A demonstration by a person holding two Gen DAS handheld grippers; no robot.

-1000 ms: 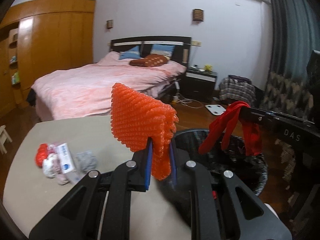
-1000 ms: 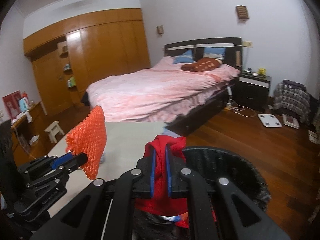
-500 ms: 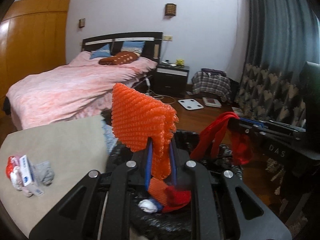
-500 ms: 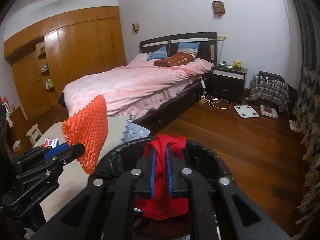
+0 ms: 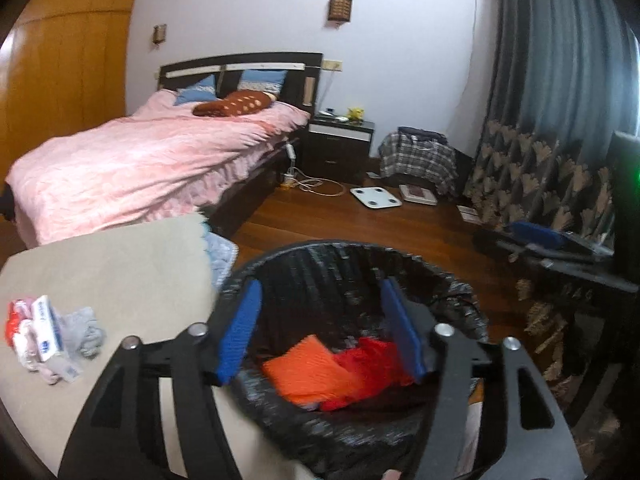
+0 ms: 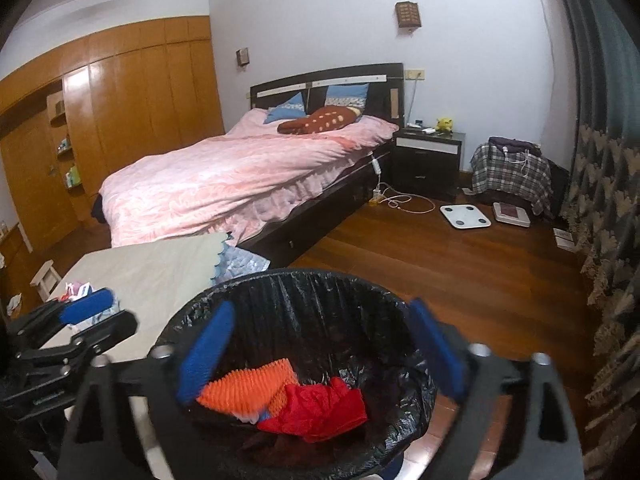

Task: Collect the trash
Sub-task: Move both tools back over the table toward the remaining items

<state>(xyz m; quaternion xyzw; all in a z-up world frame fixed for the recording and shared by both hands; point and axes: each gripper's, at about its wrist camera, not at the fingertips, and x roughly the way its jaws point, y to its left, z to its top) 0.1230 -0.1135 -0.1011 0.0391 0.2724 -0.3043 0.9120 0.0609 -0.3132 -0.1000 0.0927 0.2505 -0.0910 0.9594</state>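
Both tools, left [image 5: 320, 330] and right [image 6: 320, 350], are opening, empty, above the black-lined bin [image 6: 280, 280]; let them spread fully before fetching the tabletop's crumpled wrappers [image 5: 48, 336].

Dim, even indoor light fills both views, with no hard shadows. The wooden wardrobe [image 6: 120, 120] carries soft vertical glare streaks. Fisheye bending curves the walls and the curtain [image 5: 560, 100] toward black vignetted corners. Motion blur smears the lower half of the left wrist view; the right wrist view is slightly sharper.
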